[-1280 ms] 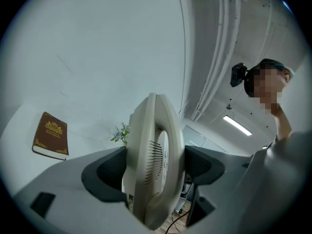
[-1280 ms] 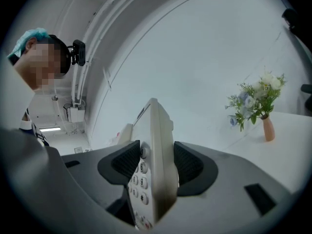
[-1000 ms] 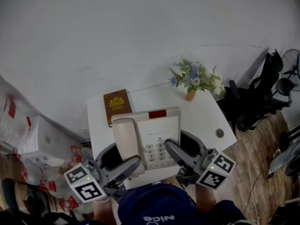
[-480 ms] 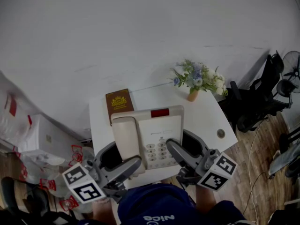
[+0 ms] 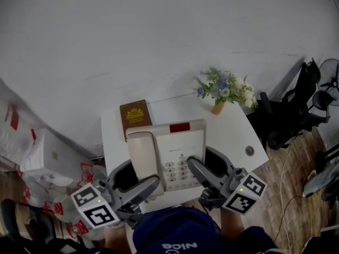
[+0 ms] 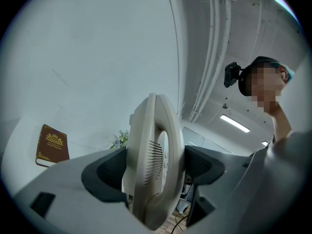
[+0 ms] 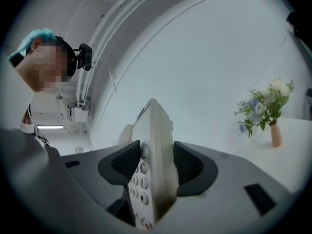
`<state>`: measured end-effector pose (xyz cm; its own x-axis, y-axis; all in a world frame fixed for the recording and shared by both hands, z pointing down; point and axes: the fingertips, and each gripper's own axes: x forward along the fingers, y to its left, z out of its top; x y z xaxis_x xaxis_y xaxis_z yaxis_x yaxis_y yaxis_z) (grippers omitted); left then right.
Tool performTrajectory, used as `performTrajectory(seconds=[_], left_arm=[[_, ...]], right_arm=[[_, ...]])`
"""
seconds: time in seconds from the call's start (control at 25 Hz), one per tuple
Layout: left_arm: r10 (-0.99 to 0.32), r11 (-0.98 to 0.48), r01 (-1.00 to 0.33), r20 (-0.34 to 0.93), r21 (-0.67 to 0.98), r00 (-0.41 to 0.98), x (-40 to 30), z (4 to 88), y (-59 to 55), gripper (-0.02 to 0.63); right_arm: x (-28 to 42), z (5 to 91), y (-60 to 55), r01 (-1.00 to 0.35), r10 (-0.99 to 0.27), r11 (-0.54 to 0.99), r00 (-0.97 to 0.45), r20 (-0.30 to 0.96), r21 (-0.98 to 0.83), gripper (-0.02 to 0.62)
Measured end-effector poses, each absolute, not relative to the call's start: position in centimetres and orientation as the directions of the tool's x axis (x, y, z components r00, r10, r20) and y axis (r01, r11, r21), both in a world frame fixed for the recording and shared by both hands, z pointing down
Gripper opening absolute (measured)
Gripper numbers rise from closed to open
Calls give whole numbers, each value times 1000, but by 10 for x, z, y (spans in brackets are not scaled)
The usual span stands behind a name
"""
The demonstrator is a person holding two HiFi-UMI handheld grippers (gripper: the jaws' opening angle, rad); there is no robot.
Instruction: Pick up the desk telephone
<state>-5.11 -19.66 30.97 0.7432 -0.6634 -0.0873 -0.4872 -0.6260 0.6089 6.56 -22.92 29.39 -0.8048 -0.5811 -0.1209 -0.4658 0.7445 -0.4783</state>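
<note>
The desk telephone [image 5: 168,152] is clamped over the table [image 5: 233,131] at its near edge by the left gripper [image 5: 135,181] and right gripper [image 5: 207,168]. Its handset is aligned toward the wall. A book [image 5: 135,115] and flower vase [image 5: 222,91] are seen beyond.

book [image 5: 135,115] — table [image 5: 233,134], back left; flower vase [image 5: 217,107] — back right; telephone [image 5: 170,144] before both
</note>
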Motion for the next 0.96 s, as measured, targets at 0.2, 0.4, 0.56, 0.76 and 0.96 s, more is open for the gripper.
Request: performTrajectory(seconds=[0.2, 0.4, 0.56, 0.76, 0.96], left_arm=[[-662, -628, -486, -89, 607, 744, -53, 310, -195, 377], [-662, -626, -486, -87, 611, 744, -53, 311, -195, 377], [-663, -624, -489, -81, 609, 744, -52, 312, -195, 377], [-665, -618, -491, -75, 614, 743, -52, 314, -195, 377], [-664, -619, -491, -75, 613, 744, -49, 314, -196, 377]], right_arm=[[63, 293, -228, -466, -580, 748, -805, -124, -473, 235], [63, 294, -228, -470, -582, 747, -804, -120, -471, 235], [63, 293, -228, -469, -577, 753, -808, -120, -462, 235], [63, 296, -229, -468, -576, 752, -809, -118, -464, 235], [66, 295, -229, -470, -577, 753, -808, -120, -461, 235]])
